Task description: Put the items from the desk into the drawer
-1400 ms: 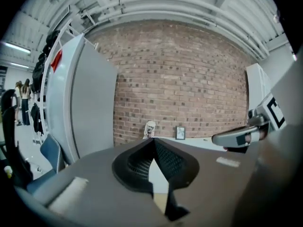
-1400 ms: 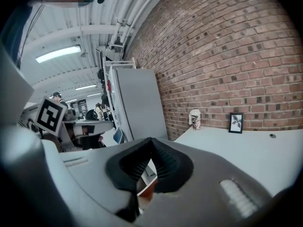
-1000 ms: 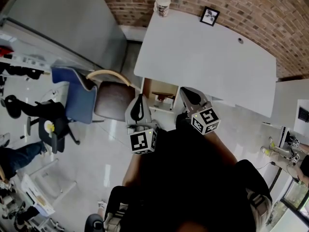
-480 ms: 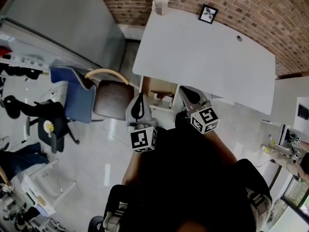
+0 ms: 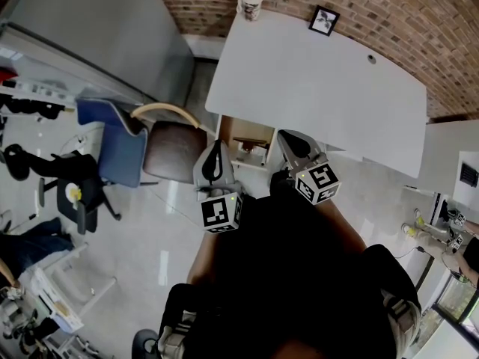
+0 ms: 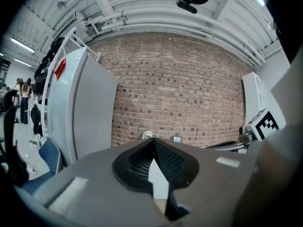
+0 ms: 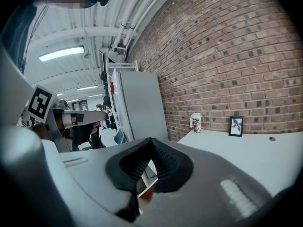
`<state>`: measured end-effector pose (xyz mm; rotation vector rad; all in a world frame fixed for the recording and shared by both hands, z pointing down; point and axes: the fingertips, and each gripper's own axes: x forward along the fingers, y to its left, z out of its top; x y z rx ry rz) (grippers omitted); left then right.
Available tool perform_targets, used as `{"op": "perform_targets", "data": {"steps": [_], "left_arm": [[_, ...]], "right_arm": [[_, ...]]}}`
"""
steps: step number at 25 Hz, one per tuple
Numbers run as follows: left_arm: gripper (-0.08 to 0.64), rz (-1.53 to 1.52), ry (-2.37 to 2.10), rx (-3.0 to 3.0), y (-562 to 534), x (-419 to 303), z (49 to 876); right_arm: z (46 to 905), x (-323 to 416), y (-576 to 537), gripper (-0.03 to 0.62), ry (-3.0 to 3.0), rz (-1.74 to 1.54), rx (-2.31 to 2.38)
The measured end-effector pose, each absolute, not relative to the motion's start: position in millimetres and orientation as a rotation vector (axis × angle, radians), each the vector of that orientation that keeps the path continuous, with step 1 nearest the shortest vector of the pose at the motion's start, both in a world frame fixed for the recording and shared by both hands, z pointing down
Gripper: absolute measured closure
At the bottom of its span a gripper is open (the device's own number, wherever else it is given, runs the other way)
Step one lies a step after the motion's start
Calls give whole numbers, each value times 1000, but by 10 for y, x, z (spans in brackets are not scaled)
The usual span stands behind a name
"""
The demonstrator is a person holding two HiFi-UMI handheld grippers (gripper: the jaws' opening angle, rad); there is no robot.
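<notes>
Little differs from a second ago. The left gripper [image 5: 217, 152] and the right gripper [image 5: 289, 139] hang where they were, side by side at the near edge of the white desk [image 5: 314, 88], over the open drawer [image 5: 233, 134]. The paper cup [image 5: 251, 4] at the desk's far left corner and the small picture frame [image 5: 324, 22] just right of it by the brick wall have not moved. Both are still on the desktop, well apart from the drawer. Only the picture has shifted a touch, and a person's legs at the far left have moved on.

The drawer stands pulled out under the desk's near left edge, showing a wooden inside. In it lie a dark reddish-brown thing and something pale beside it; what they are cannot be made out.

In the left gripper view the jaws of the left gripper [image 6: 154, 143] are closed, tips touching, with nothing between them. The right gripper [image 7: 150, 143] is likewise closed and empty, aimed toward the cup and frame.

Left of the drawer stand a brown chair [image 5: 174, 152] and a blue chair [image 5: 112, 137].
</notes>
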<state>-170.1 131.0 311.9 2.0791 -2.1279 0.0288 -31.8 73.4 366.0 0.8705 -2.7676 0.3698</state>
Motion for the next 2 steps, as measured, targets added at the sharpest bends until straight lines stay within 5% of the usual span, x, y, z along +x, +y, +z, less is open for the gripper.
{"op": "perform_targets", "data": {"steps": [2], "left_arm": [[542, 33, -2126, 2083, 1300, -1707, 3125]], "right_arm": [[3655, -321, 723, 589, -2772, 368, 874]]}}
